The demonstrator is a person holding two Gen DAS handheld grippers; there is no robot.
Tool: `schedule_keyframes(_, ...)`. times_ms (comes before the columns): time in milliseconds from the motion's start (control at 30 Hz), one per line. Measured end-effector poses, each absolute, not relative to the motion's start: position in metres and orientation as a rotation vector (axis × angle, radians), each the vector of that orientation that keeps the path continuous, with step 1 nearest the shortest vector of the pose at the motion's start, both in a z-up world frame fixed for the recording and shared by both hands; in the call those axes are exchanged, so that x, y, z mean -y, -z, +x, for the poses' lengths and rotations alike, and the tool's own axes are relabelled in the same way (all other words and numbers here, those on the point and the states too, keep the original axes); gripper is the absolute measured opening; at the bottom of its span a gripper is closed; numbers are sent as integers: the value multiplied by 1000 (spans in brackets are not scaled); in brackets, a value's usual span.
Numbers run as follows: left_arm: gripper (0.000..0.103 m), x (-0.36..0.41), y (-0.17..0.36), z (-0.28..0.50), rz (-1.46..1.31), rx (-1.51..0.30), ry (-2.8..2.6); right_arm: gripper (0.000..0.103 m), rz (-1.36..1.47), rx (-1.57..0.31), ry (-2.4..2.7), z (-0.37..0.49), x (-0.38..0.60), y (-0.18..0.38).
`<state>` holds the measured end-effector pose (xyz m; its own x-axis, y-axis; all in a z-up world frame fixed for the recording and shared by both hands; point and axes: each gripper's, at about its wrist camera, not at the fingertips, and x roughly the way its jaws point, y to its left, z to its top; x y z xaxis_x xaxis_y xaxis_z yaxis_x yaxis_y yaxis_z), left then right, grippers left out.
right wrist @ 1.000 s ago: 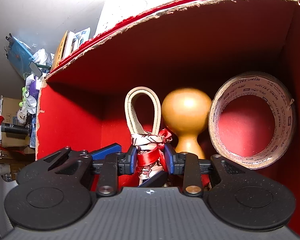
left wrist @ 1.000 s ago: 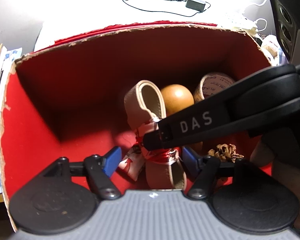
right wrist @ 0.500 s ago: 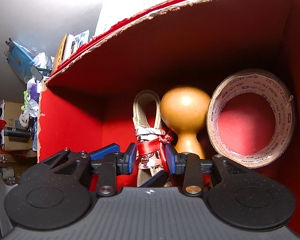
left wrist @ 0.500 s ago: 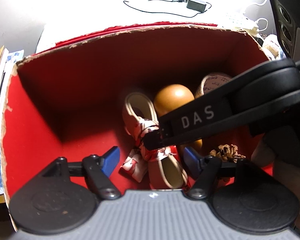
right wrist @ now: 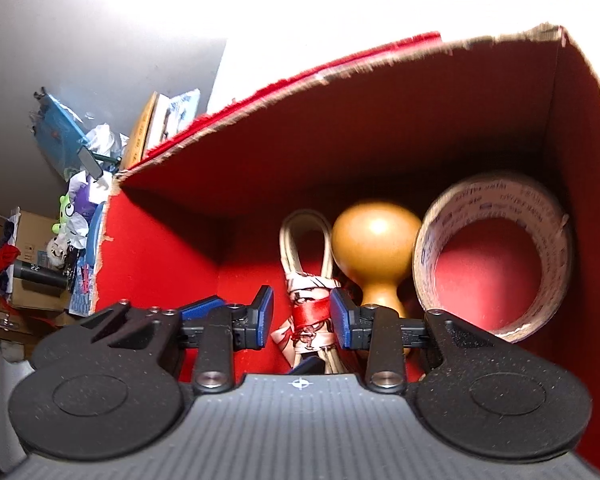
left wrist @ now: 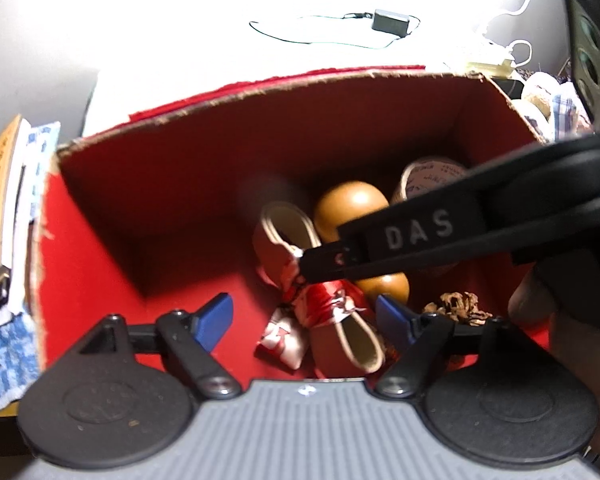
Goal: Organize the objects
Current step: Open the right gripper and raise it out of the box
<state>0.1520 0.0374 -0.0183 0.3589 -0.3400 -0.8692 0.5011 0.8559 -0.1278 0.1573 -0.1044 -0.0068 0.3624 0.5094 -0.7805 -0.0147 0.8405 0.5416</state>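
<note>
Red cardboard box (left wrist: 172,208) fills the left view. Inside it, the strap bundle (left wrist: 324,300) lies beside the wooden knob (left wrist: 352,208). The left gripper (left wrist: 304,316) hangs spread wide and empty.

From the right view, the right gripper (right wrist: 302,316) stands apart from the strap bundle (right wrist: 310,312), touching nothing. I think the drop-off is done. Next, lift straight out, missing the tape roll (right wrist: 496,256).
</note>
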Motion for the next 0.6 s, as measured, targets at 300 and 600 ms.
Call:
schedule_keyframes(300, 79, -39, 8, 138, 157, -1065, 500, 34, 498, -1089, -317, 137, 112, 1)
schedule_keyframes(600, 79, -33, -4, 127, 146, -1028, 469, 34, 450, -961, -275, 108, 121, -22)
